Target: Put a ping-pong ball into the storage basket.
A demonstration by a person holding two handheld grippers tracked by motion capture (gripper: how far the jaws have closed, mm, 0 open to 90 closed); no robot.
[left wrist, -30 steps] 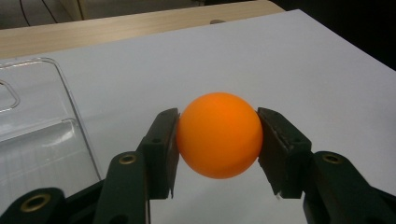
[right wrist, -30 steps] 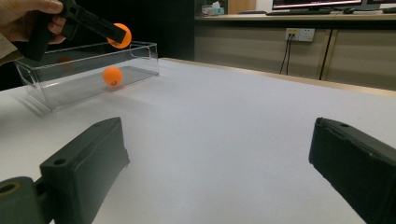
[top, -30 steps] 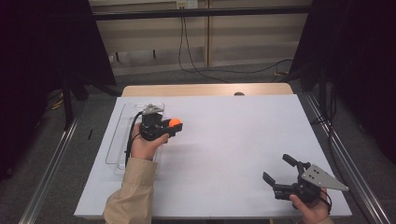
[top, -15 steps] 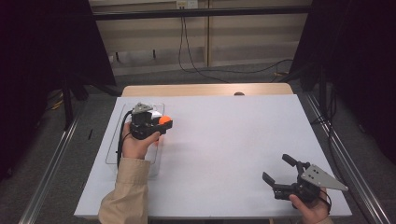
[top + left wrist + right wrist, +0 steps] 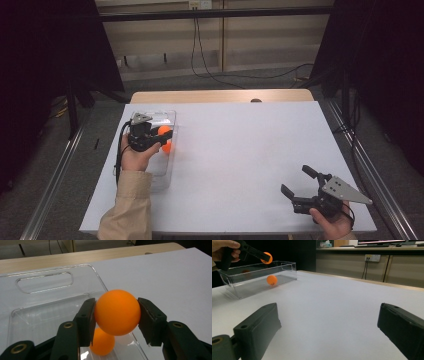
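Note:
My left gripper (image 5: 162,133) is shut on an orange ball (image 5: 117,312) and holds it above a clear plastic bin (image 5: 168,116) at the table's left side. Both pads press the ball's sides. Inside the bin lies a second orange ball (image 5: 102,343), with a white ball (image 5: 123,339) beside it. From the right gripper view the held ball (image 5: 267,258) hangs over the bin (image 5: 244,287) and the second orange ball (image 5: 272,280) rests on its floor. My right gripper (image 5: 298,181) stands open near the table's front right corner, nothing between its jaws.
The white table top (image 5: 250,145) stretches between the two grippers. A wooden strip (image 5: 220,96) runs along the far edge. Metal rails (image 5: 60,165) flank the table on both sides, and cables (image 5: 220,75) lie on the floor behind.
My left hand has carried the orange ball to the left and away from me, from beside the bin to above it. The right gripper has stayed put.

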